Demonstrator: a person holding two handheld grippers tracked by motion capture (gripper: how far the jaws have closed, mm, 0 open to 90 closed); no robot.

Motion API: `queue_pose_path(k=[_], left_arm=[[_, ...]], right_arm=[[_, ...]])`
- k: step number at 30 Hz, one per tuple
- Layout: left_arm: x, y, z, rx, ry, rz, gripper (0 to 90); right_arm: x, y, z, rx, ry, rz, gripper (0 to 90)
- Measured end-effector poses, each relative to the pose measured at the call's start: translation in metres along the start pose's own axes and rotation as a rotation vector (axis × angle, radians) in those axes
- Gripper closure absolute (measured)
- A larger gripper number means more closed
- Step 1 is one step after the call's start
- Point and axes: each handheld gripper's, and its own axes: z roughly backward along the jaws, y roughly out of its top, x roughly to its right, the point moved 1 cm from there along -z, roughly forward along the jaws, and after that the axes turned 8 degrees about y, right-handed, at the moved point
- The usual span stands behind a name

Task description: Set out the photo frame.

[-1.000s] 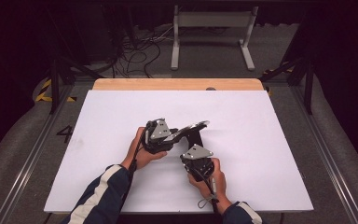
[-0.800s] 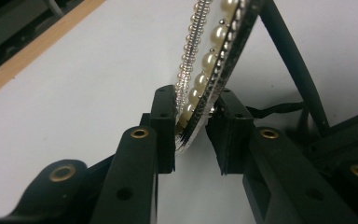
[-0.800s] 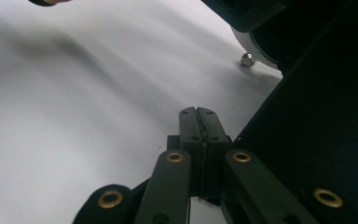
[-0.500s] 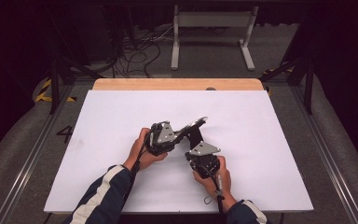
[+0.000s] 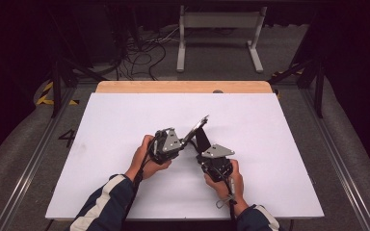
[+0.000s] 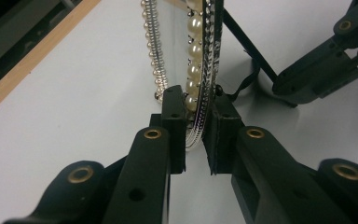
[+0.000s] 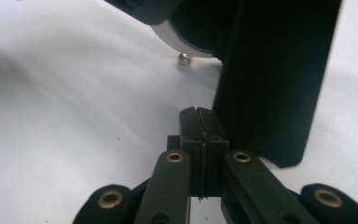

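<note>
The step in hand looks like steadying a small pearl-edged frame (image 6: 200, 70) on the white desk (image 5: 106, 125) so that its black back stand (image 7: 272, 79) can be worked. The frame stands near upright, tilted a little, at mid-desk between the 2 hands. The left gripper (image 6: 196, 135) has just been closing on it, and its 2 pads now sit on either side of the frame's lower rim, close to or touching it (a sliver of light on 1 side leaves the contact unsure). The right gripper (image 7: 200, 126) is fully closed with nothing between its pads; it rests just beside the stand, low near the desk. In the high view the left gripper (image 5: 192, 134) reaches up to the frame (image 5: 200, 126) from the left.

The next move probably calls for a firm pinch by the left gripper, then the right one nudging or opening to take the stand without tipping the frame. No container is on the desk.
</note>
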Motion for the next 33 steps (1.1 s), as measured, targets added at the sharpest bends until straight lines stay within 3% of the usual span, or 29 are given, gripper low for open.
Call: queue_pose_path(k=[5,9,13,15,18,22,33], left_arm=[[-0.002,-0.005,-0.003,0.026,-0.019,0.042,76.0],[-0.001,-0.011,-0.013,-0.016,0.007,0.026,65.0],[-0.002,-0.019,-0.025,-0.052,0.027,0.045,65.2],[-0.004,-0.020,-0.027,-0.036,0.002,0.065,66.6],[-0.002,-0.020,-0.028,-0.041,0.004,0.032,76.3],[-0.001,-0.019,-0.026,-0.055,0.030,0.001,78.6],[0.007,-0.018,-0.018,-0.085,0.083,-0.060,80.5]], right_arm=[[0.000,-0.001,0.000,-0.009,0.004,0.008,90.0],[-0.002,0.000,0.000,0.009,0.015,0.017,90.0],[-0.008,0.001,-0.007,0.013,0.034,0.035,90.0],[-0.009,0.001,-0.012,0.007,0.028,0.036,90.0],[-0.008,-0.002,-0.017,-0.013,0.003,0.031,90.0],[-0.007,-0.002,-0.016,-0.024,-0.029,0.031,90.0],[-0.006,-0.004,-0.013,-0.035,-0.047,0.015,90.0]])
